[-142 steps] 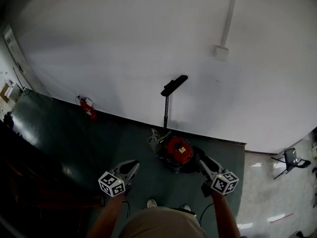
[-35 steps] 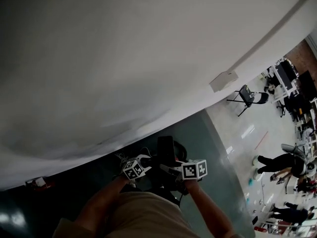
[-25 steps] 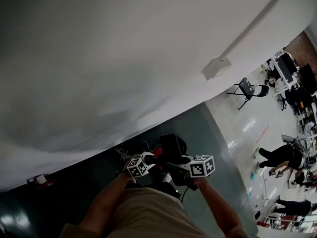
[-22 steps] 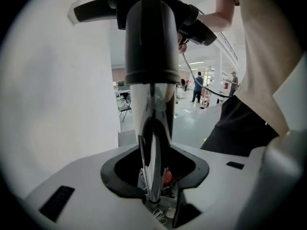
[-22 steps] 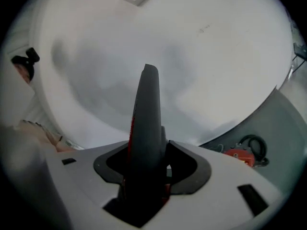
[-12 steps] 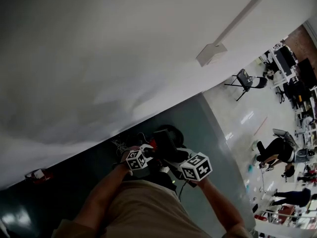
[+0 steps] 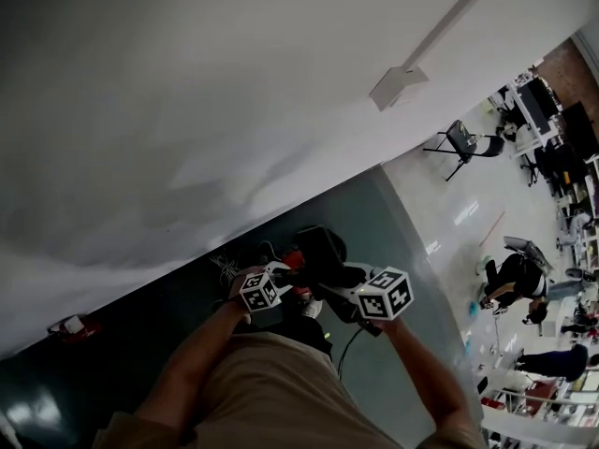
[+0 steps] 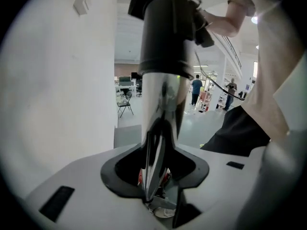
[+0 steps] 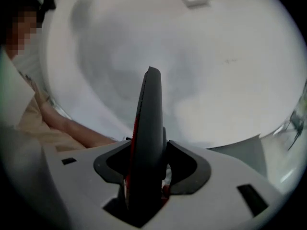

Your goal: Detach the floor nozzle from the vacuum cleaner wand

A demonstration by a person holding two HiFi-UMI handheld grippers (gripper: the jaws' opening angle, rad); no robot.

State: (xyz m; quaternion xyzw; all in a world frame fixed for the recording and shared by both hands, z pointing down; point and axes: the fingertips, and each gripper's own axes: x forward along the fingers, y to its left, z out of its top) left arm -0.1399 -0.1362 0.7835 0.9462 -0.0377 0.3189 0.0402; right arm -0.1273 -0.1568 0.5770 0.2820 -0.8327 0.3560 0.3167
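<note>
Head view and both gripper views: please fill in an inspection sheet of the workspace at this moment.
Surface: dark green floor along a white wall.
Job's things: chrome wand running up into a black collar; dark floor nozzle; the joint itself cannot be made out.
Clutter: small red item at the wall's foot.
Grippers: left gripper shut on the wand; right gripper shut on the floor nozzle.
Cables: black cable below the right gripper; tangled wire on the floor.
Surroundings: wall box, folding chair, people on the pale floor beyond.
</note>
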